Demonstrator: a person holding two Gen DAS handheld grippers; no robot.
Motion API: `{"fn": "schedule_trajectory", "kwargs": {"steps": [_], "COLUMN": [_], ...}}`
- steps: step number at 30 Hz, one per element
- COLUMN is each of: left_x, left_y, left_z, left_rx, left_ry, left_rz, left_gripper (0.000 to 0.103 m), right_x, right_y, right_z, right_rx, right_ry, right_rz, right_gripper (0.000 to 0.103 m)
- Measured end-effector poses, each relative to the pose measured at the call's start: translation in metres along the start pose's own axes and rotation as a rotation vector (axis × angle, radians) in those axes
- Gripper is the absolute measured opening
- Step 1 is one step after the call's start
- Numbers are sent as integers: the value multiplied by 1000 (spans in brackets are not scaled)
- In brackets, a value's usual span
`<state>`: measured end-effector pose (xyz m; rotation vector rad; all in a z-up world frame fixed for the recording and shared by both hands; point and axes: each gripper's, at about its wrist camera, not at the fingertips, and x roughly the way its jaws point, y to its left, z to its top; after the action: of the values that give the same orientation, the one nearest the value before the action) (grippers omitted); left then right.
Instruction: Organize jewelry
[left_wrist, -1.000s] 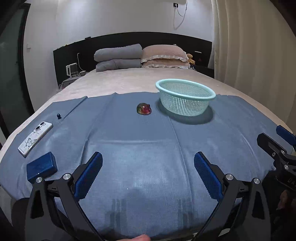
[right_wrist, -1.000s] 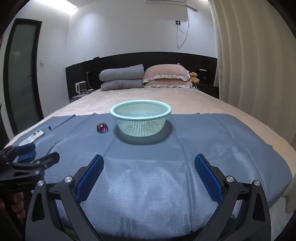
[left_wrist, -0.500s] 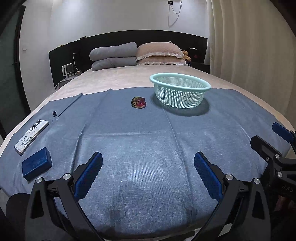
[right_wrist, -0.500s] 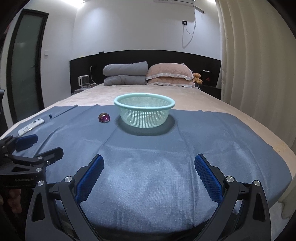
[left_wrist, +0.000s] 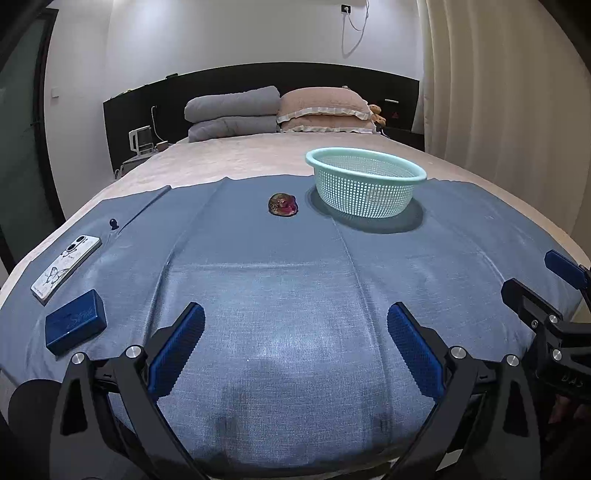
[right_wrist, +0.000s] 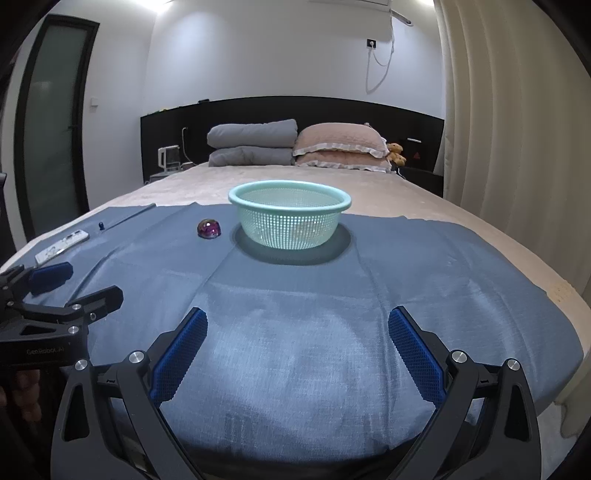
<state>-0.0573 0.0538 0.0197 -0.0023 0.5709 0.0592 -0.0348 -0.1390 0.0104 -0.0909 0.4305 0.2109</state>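
Note:
A small domed reddish-purple jewel piece (left_wrist: 283, 205) lies on the blue cloth (left_wrist: 280, 280), just left of a mint-green mesh basket (left_wrist: 365, 181). Both also show in the right wrist view: the jewel piece (right_wrist: 209, 228) and the basket (right_wrist: 289, 214). A tiny dark blue bead or pin (left_wrist: 113, 223) lies at the cloth's left side. My left gripper (left_wrist: 295, 345) is open and empty above the near part of the cloth. My right gripper (right_wrist: 297, 350) is open and empty, level with it on the right.
A white phone with a butterfly case (left_wrist: 66, 263) and a dark blue box (left_wrist: 75, 325) lie at the near left of the cloth. Pillows (left_wrist: 321, 110) and a folded grey quilt (left_wrist: 232, 112) sit at the headboard. Curtains (left_wrist: 517, 110) hang on the right.
Both grippers have drawn back and tilted up a little, so the basket and jewel piece sit lower and farther in both views. Nothing on the bed has moved.

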Motion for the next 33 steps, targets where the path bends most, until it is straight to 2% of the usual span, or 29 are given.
{"fn": "schedule_trajectory", "kwargs": {"steps": [7, 33], "left_x": [5, 6], "left_y": [4, 5], "left_z": [-2, -6], "left_rx": [-23, -3], "left_ry": [35, 44], "left_rz": [-31, 5], "left_gripper": [97, 97], "right_x": [0, 3], "right_y": [0, 1], "right_z": [-1, -3], "right_rx": [-4, 2], "right_ry": [1, 15], "right_rz": [5, 2], "right_gripper": [94, 94]}}
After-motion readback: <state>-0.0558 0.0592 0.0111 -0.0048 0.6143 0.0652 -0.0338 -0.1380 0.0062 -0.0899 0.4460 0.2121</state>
